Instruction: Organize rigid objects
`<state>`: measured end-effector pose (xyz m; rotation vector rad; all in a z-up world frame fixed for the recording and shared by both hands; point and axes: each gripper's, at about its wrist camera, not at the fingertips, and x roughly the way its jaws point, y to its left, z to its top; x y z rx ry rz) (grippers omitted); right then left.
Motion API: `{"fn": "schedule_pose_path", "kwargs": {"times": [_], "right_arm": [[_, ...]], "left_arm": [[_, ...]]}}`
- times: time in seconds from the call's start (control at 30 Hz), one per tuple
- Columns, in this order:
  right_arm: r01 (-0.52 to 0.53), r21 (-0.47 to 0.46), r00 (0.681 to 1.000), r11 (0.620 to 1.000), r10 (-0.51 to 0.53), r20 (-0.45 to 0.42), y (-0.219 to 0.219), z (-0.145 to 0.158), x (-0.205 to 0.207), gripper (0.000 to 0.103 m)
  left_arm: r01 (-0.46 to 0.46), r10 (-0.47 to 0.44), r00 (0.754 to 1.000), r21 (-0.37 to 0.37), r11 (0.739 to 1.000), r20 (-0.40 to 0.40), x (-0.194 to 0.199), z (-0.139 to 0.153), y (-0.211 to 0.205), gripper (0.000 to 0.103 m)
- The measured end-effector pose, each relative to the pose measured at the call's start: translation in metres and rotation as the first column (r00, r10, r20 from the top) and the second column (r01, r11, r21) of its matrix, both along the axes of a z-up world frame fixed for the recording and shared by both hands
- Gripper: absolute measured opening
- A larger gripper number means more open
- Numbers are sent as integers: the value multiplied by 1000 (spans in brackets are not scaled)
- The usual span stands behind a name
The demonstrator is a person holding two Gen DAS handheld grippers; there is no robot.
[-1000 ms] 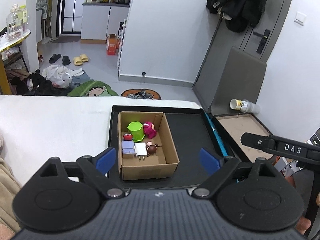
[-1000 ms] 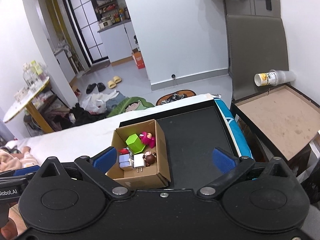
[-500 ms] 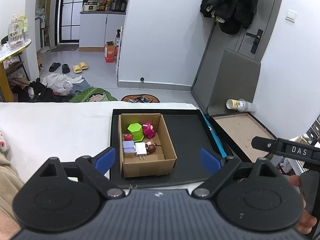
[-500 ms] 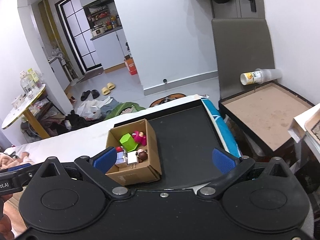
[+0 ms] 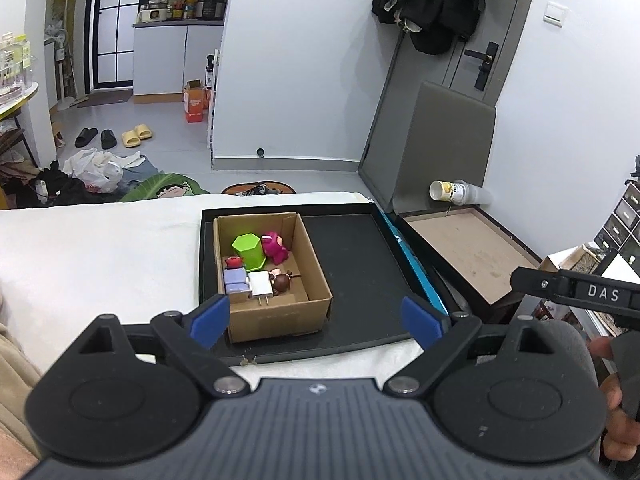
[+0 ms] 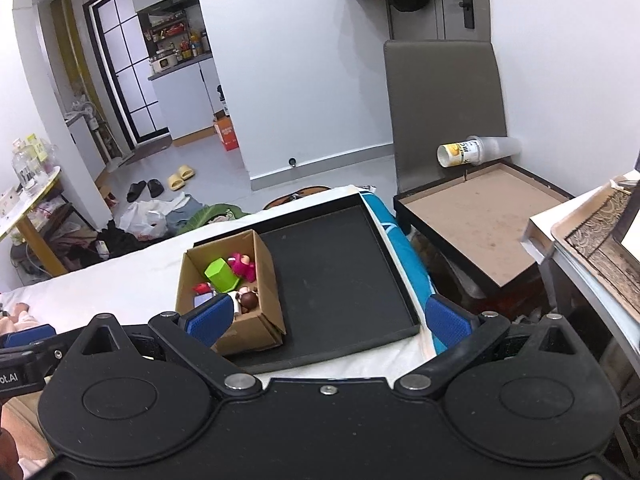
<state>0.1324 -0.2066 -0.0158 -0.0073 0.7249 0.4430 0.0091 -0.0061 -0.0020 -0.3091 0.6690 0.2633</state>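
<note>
A cardboard box [image 5: 304,264] stands at the left of a black tray [image 5: 356,268] on a white-covered surface. Inside lie a green hexagonal cup [image 5: 248,251], a pink toy figure [image 5: 275,246], a white charger plug [image 5: 261,285], a brown figure [image 5: 282,281], a red figure [image 5: 234,262] and a lilac block [image 5: 235,282]. My left gripper [image 5: 316,320] is open and empty, held above the tray's near edge. My right gripper [image 6: 328,316] is open and empty, also short of the box [image 6: 264,320]; the tray [image 6: 340,276] lies ahead.
A low brown-topped table [image 6: 480,224] with a tipped cup stack [image 6: 472,152] stands right of the tray. A grey panel [image 6: 444,112] leans by the door. White bedding [image 5: 100,248] spreads left. The right gripper's body [image 5: 580,292] shows at right in the left view.
Both grippers have drawn back and risen from the box, which now looks smaller and farther. Both stay open and empty. The box's contents have not moved.
</note>
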Motion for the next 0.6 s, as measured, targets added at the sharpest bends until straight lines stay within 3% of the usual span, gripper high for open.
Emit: {"fn": "schedule_pose_path", "kwargs": {"times": [0.6], "right_arm": [[-68, -25, 998, 997, 67, -18, -7, -7, -11, 103]], "left_arm": [[-7, 8, 1000, 18, 1000, -22, -6, -3, -2, 92]]}}
